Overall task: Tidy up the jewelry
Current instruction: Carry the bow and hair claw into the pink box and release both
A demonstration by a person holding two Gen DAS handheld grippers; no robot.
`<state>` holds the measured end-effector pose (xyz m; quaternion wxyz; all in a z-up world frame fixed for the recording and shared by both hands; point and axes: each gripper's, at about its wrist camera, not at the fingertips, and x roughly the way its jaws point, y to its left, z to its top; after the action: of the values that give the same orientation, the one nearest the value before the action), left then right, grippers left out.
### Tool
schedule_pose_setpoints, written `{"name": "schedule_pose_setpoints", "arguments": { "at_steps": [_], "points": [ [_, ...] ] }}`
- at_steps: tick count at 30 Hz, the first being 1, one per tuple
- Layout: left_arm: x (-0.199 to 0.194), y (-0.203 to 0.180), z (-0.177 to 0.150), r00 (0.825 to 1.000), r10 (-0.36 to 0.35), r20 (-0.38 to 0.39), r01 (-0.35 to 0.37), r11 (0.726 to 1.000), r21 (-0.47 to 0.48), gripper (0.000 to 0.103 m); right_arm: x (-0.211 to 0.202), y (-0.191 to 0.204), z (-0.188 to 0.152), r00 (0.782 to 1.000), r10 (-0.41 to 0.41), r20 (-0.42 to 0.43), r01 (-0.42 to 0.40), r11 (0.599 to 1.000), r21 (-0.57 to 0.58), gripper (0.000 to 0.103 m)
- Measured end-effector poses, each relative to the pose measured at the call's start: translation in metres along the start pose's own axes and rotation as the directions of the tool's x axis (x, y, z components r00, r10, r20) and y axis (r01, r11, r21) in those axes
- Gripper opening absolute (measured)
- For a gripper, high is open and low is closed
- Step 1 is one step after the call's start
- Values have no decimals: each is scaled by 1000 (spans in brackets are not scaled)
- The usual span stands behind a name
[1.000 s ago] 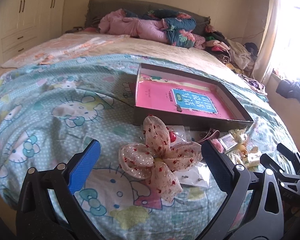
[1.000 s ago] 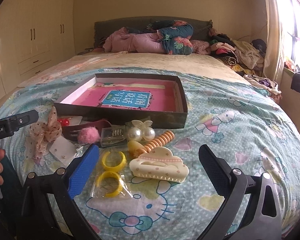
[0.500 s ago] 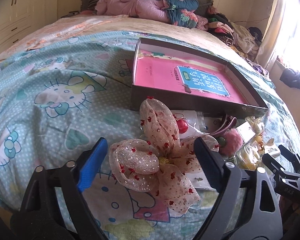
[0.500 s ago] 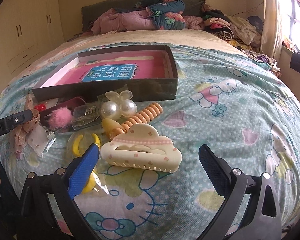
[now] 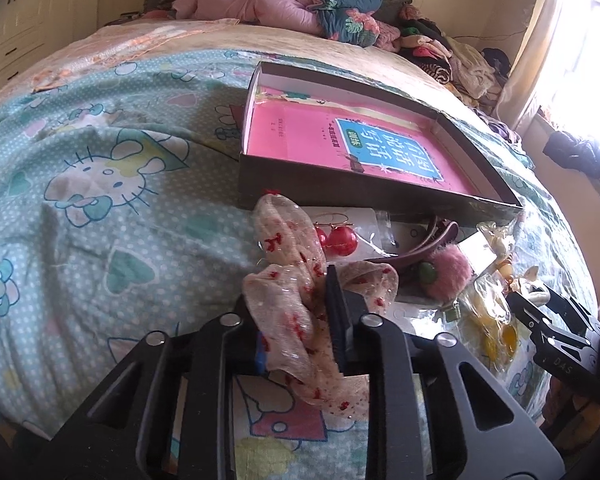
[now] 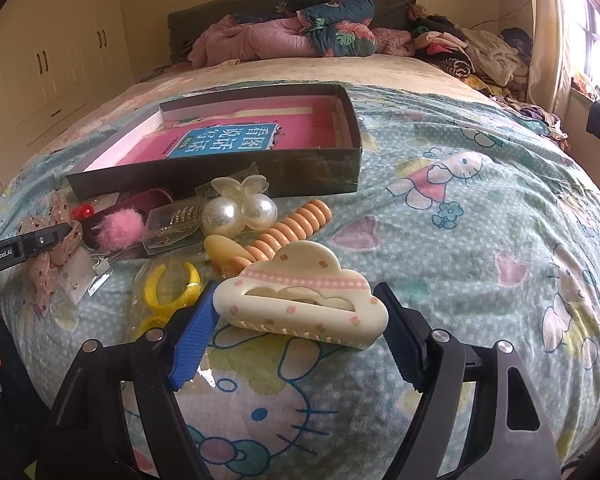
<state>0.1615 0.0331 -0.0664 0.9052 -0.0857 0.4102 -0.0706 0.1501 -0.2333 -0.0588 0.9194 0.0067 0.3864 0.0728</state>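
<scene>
My left gripper (image 5: 296,320) is shut on a sheer bow with red dots (image 5: 300,320), which lies on the bedspread; it also shows in the right wrist view (image 6: 54,248). My right gripper (image 6: 296,320) stands around a cream cloud-shaped hair claw (image 6: 300,304), one finger at each end; I cannot tell if the pads touch it. A dark shallow box (image 6: 220,168) with a pink book inside lies behind the jewelry pile; it also shows in the left wrist view (image 5: 340,192).
Between the grippers lie red ball earrings (image 5: 338,238), a pink pompom (image 6: 118,226), pearl balls (image 6: 240,212), an orange coil hair tie (image 6: 288,232), yellow rings (image 6: 172,284) and a small clear case (image 6: 172,220). Piled clothes (image 6: 300,28) lie at the bed's head.
My left gripper has moved forward and shut on the bow. My right gripper has moved forward and narrowed around the cloud hair claw.
</scene>
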Motion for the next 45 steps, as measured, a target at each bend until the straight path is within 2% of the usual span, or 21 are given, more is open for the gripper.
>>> {"name": "schedule_pose_setpoints", "arguments": {
  "at_steps": [14,27,40,45],
  "points": [
    [-37,-32,29,993,-51,104,44,997,64,11,-23,-28,3,998,-33,62,30,998,50,72],
    [-26,-46,61,989,-55,139,44,995,86,11,-34,-44,31,991,-56,121,48,996,72,72],
    [0,-32,93,988,-24,152,15,998,60,11,-15,-17,86,987,24,160,-28,999,21,72],
    [16,-25,99,990,-3,142,-4,999,49,11,0,-4,108,986,74,146,-74,997,-6,72]
  ]
}}
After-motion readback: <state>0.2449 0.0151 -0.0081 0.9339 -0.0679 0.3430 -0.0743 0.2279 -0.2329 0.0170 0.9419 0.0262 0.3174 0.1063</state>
